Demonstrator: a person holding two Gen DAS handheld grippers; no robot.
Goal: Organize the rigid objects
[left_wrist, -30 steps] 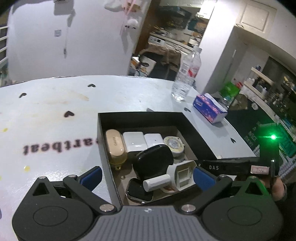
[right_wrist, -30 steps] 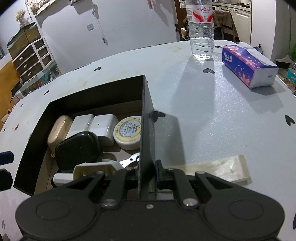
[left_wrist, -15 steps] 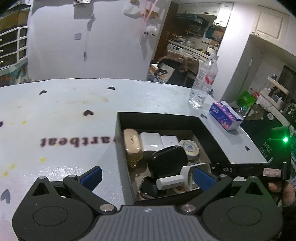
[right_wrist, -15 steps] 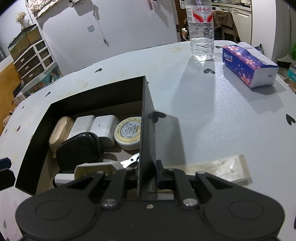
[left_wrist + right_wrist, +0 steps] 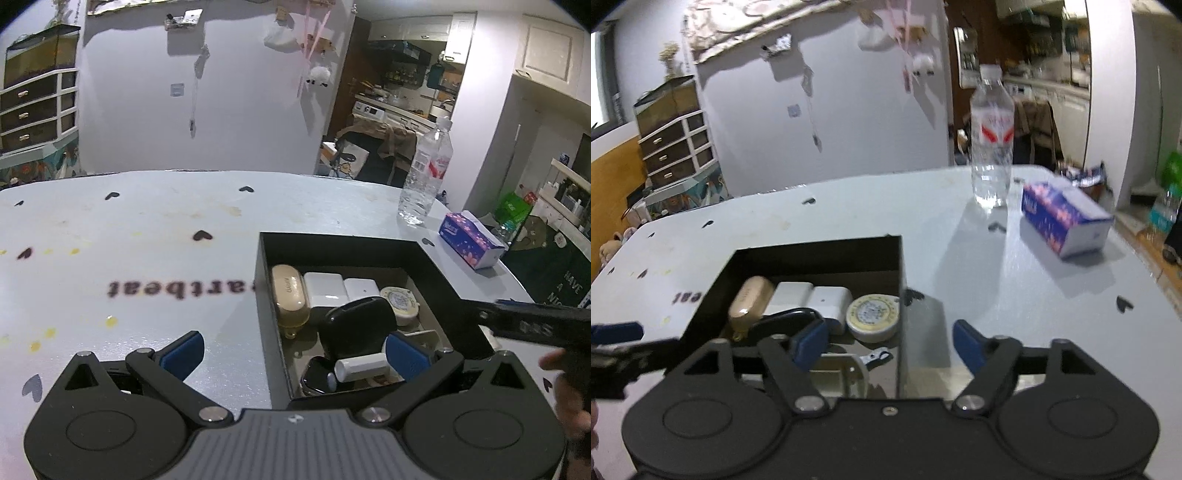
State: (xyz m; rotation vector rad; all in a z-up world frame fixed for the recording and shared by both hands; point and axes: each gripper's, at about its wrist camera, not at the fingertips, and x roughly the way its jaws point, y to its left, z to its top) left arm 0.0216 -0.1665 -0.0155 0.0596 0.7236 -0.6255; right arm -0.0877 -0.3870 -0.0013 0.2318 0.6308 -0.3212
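Both grippers seen spread. Right gripper (image 5: pixel 890 343) jaws opening, box (image 5: pixel 900 280) right wall between pads, apparently untouched. Left gripper (image 5: pixel 293 349) astride box's left wall, nothing gripped. Box on table (image 5: pixel 129 240), filled: tan case (image 5: pixel 290 295), white blocks (image 5: pixel 327 290), round tin (image 5: pixel 400 301), black pouch (image 5: pixel 360 328). Bottle (image 5: pixel 991 147), tissue pack (image 5: pixel 1065 221) well apart beyond.

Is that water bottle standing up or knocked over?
Upright. The water bottle stands on its base on the table, cap on top, beside the tissue pack.

Right claw (image 5: pixel 886 341) opening, left claw (image 5: pixel 293 350) wide.
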